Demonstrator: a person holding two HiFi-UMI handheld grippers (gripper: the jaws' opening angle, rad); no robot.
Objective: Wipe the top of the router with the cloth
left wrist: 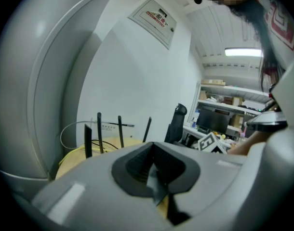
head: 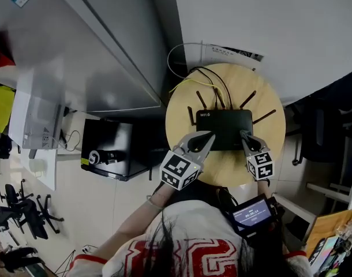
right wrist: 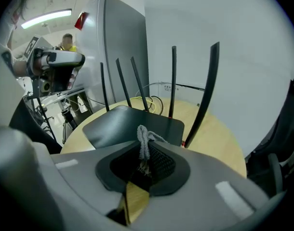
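Observation:
A black router (head: 222, 126) with several upright antennas lies on a round wooden table (head: 268, 149). My left gripper (head: 209, 136) is at the router's near left corner, its jaws closed on a dark grey edge that looks like the router's. In the left gripper view (left wrist: 154, 170) that dark sliver sits between the pads. My right gripper (head: 243, 134) rests over the router's near right part, shut on a small grey cloth (right wrist: 143, 137) that pokes out between the jaws. The router's top (right wrist: 127, 121) lies just ahead of the right gripper (right wrist: 144, 160).
Yellow and black cables (head: 208, 77) run off the back of the table toward the white wall. A grey cabinet (head: 101, 51) stands to the left, with a black box (head: 109, 149) on the floor. A dark office chair (head: 320, 131) is at the right.

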